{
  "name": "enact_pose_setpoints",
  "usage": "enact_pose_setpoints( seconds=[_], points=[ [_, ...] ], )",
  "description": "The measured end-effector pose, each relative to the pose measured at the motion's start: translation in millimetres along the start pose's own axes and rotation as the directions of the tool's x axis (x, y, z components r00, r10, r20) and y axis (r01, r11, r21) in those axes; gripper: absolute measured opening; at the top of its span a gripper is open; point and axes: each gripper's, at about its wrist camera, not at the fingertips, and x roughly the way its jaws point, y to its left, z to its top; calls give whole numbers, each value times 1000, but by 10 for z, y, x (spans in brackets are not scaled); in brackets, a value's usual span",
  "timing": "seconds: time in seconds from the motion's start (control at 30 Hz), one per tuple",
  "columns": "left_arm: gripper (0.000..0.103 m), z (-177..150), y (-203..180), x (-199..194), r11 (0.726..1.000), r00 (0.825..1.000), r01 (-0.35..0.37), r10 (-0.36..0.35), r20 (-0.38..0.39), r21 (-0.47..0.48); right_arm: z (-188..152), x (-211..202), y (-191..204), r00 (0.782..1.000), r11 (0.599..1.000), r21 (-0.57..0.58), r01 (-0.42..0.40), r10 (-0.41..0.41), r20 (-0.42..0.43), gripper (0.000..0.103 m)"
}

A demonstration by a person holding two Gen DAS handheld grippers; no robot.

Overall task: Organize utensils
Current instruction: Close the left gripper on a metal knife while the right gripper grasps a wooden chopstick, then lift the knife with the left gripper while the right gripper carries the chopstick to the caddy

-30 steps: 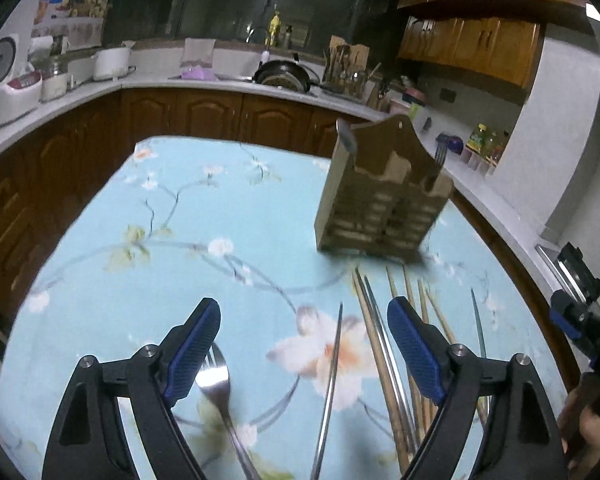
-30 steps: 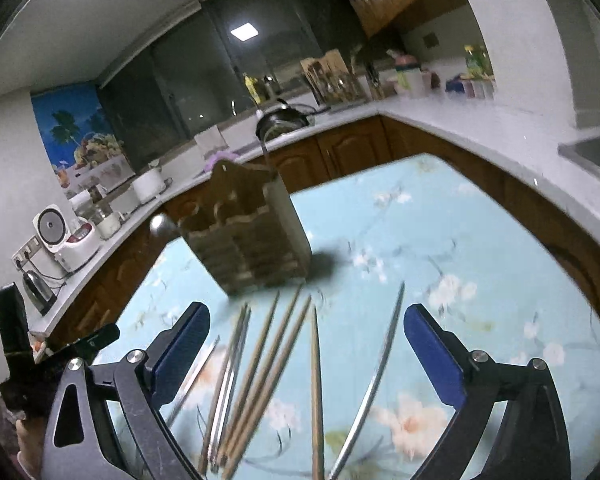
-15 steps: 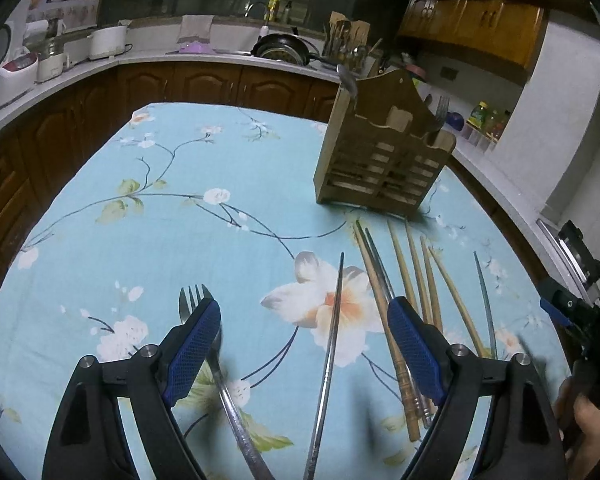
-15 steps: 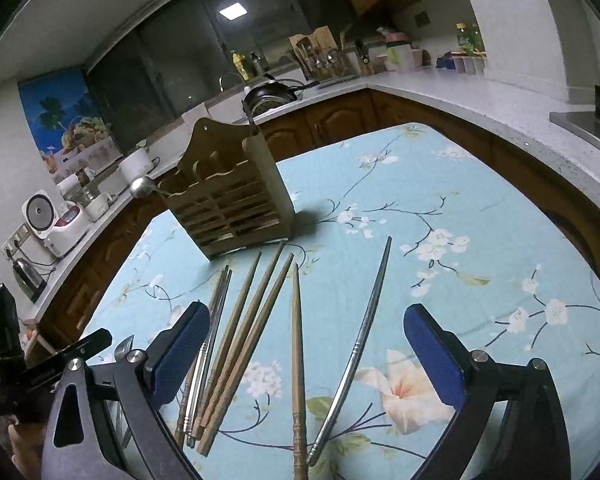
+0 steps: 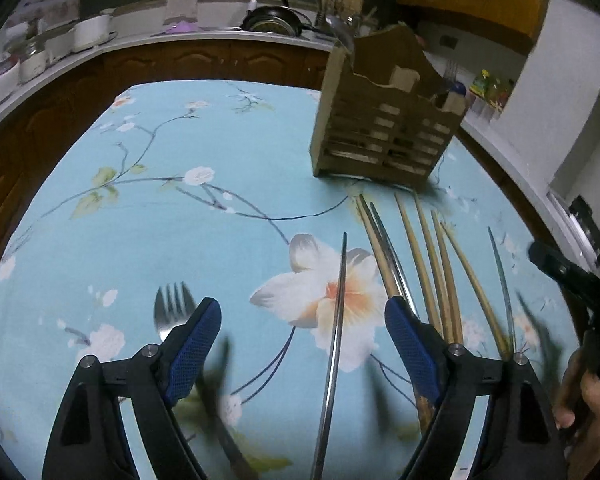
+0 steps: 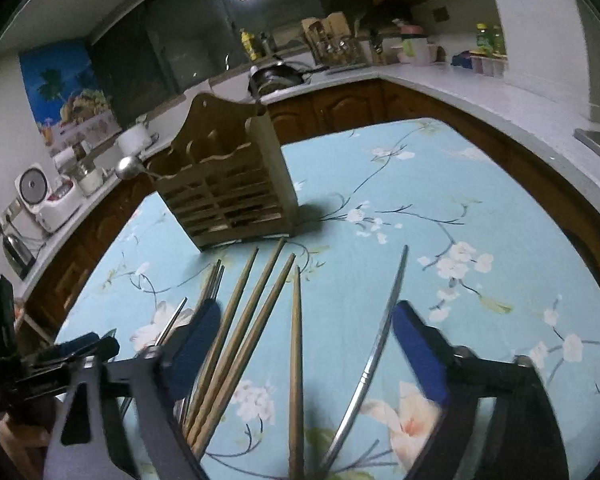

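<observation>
Pale blue floral tablecloth (image 5: 148, 216); brown, perhaps bamboo, utensil holder (image 5: 384, 128).

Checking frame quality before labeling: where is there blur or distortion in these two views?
Left wrist: fisheye bends the table edge, and dark smears blur the cloth near the left gripper. Right wrist: the right gripper is motion-blurred, while the wooden holder stays fairly sharp.

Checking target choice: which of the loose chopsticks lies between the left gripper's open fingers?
The lone metal chopstick on the big flower, centred in the left gripper. The wooden chopsticks and other metal ones lie further right.
</observation>
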Motion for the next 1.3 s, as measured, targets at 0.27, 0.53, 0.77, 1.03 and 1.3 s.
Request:
enact_pose_setpoints(
  seconds=[0.27, 0.53, 0.77, 1.03, 1.3],
  points=[
    [50, 231, -120, 345, 997, 996, 45, -40, -74, 62, 72, 492, 47, 991, 999, -29, -16, 12, -136, 43],
    [31, 398, -284, 798, 987, 989, 54, -31, -146, 152, 162, 880, 96, 974, 993, -113, 21, -46, -222, 28],
    [5, 413, -484, 964, 966, 991, 24, 10, -131, 256, 205, 973, 212, 971, 974, -214, 73, -119, -208, 7],
    [2, 427, -362, 826, 975, 991, 81, -57, -122, 206, 251, 719, 99, 983, 994, -113, 9, -29, -182, 5],
    [2, 525, -219, 212, 979, 987, 158, -158, -13, 129, 392, 75, 135, 996, 995, -79, -57, 52, -72, 5]
  ],
)
